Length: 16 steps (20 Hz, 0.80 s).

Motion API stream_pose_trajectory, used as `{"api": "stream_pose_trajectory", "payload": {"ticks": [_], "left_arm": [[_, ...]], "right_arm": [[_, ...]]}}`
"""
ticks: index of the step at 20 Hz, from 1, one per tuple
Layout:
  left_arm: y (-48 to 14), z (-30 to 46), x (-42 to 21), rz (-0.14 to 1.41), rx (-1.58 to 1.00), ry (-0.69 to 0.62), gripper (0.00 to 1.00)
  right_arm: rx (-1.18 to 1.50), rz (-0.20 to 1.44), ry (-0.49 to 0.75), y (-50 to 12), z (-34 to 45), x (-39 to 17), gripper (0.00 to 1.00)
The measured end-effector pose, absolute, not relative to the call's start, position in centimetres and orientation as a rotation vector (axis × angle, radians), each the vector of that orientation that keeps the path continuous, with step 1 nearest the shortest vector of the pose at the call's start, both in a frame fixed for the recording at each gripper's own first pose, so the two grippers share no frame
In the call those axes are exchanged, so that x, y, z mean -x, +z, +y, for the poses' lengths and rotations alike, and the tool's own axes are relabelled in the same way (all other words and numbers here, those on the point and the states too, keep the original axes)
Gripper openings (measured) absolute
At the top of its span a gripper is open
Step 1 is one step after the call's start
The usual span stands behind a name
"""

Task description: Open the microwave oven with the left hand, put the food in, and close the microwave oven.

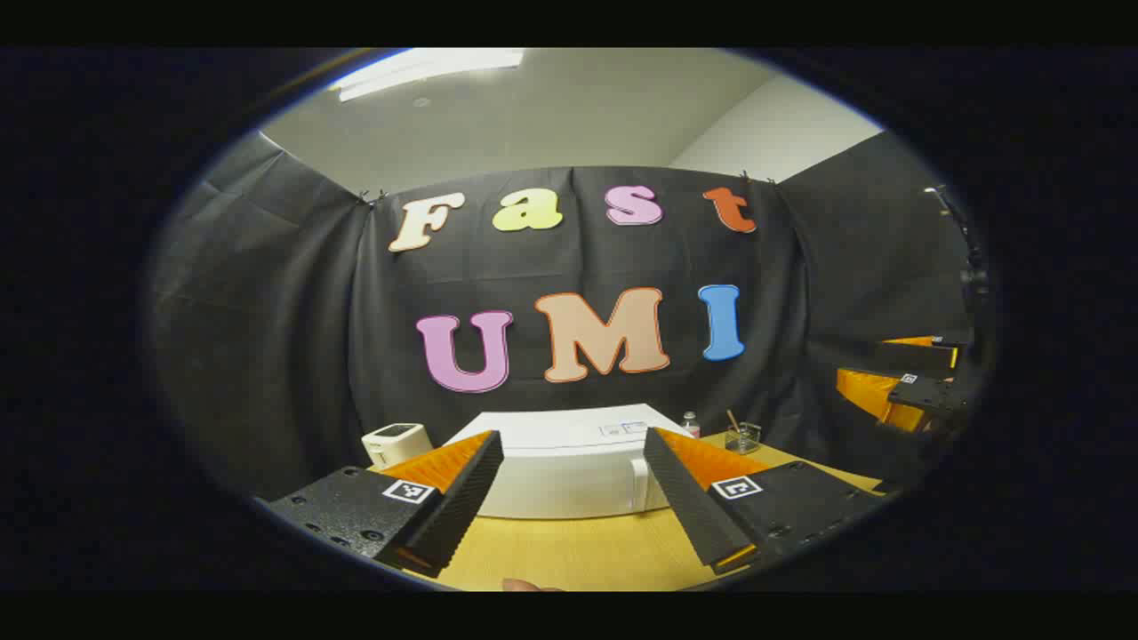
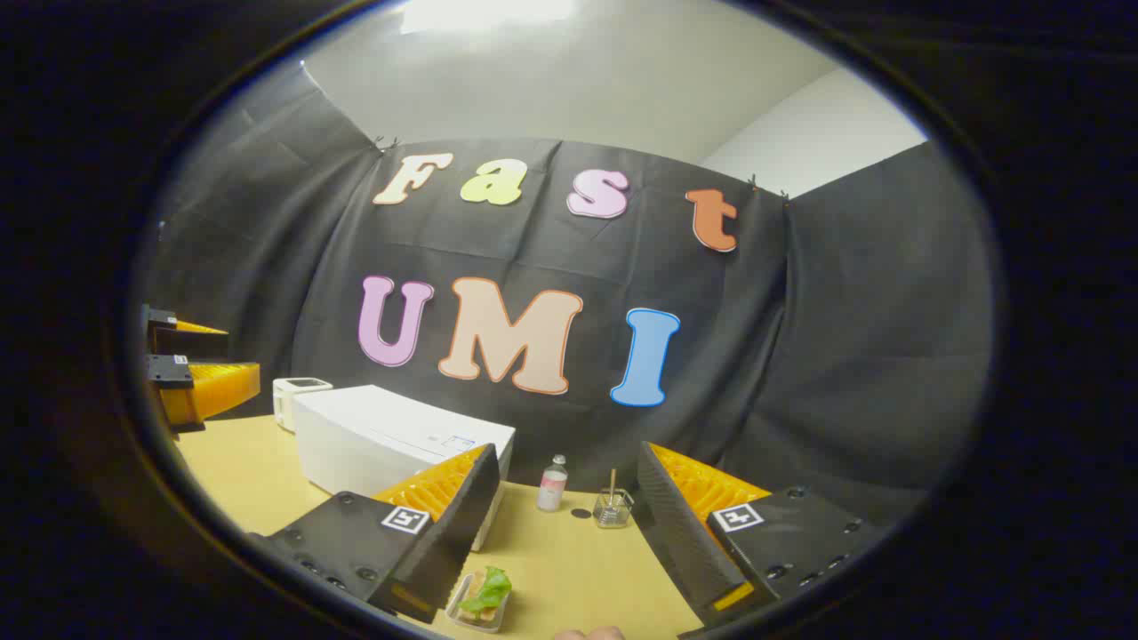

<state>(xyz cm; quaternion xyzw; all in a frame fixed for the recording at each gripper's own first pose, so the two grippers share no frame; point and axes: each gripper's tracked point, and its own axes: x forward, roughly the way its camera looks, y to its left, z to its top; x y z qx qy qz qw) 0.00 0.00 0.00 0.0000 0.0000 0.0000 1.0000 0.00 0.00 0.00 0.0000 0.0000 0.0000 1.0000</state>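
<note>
1. In the left gripper view, the left gripper (image 1: 573,502) hangs above the wooden surface (image 1: 578,551) with its fingers (image 1: 462,498) spread wide apart and nothing between them.
2. Just past those fingers stands the white microwave oven (image 1: 569,462), door shut, its upright handle (image 1: 638,484) at the right end of its front.
3. Left of the microwave oven and slightly behind it sits a small white appliance (image 1: 396,442).
4. Right of the microwave oven, near its far corner, stand a small bottle (image 1: 691,424) and a clear glass jar (image 1: 743,436) with a stick in it.
5. Farther right of the microwave oven, raised above the surface, the right gripper (image 1: 916,378) shows side-on, its fingers apart.
6. In the right gripper view, the right gripper (image 2: 564,533) has its fingers (image 2: 449,524) wide apart and empty.
7. The food (image 2: 484,597), a leaf of lettuce on bread in a shallow clear tray, lies on the surface (image 2: 578,569) near the front right corner of the microwave oven (image 2: 391,444), low between the fingers but untouched by them.
8. Right of the microwave oven stand the bottle (image 2: 552,483) and the jar (image 2: 612,507).
9. Left of the microwave oven, the white appliance (image 2: 293,396) touches or nearly touches its far end, and beyond that the left gripper (image 2: 191,369) hovers with its fingers parted.
</note>
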Motion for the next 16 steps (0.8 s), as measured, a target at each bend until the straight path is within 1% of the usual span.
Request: {"api": "stream_pose_trajectory", "payload": {"ticks": [1, 2, 3, 9, 10, 11, 16], "left_arm": [[-0.1, -0.1, 0.0, 0.001, 0.003, -0.001, 1.0], [0.0, -0.3, 0.0, 0.0, 0.01, -0.003, 1.0], [-0.1, -0.4, -0.1, 0.001, 0.014, -0.003, 0.97], [-0.3, -1.1, -0.6, 0.007, 0.015, -0.009, 0.97], [-0.3, -1.2, -0.6, 0.007, 0.013, -0.011, 1.0], [-0.2, -1.2, -0.6, 0.005, 0.014, -0.013, 0.97], [-0.4, -1.4, -0.5, 0.01, 0.013, -0.011, 0.97]], "right_arm": [[-0.009, -0.001, 0.003, 0.0, 0.0, -0.1, 0.96], [-0.013, -0.002, 0.006, 0.1, 0.0, -0.2, 0.96], [-0.013, 0.0, 0.009, 0.1, 0.0, -0.4, 0.96], [0.026, -0.019, 0.032, 0.9, 0.3, -0.6, 0.96], [0.031, -0.02, 0.033, 0.9, 0.4, -0.5, 0.96], [0.031, -0.021, 0.032, 0.9, 0.3, -0.5, 0.96], [0.015, -0.026, 0.03, 1.2, 0.0, -0.1, 0.96]]}}
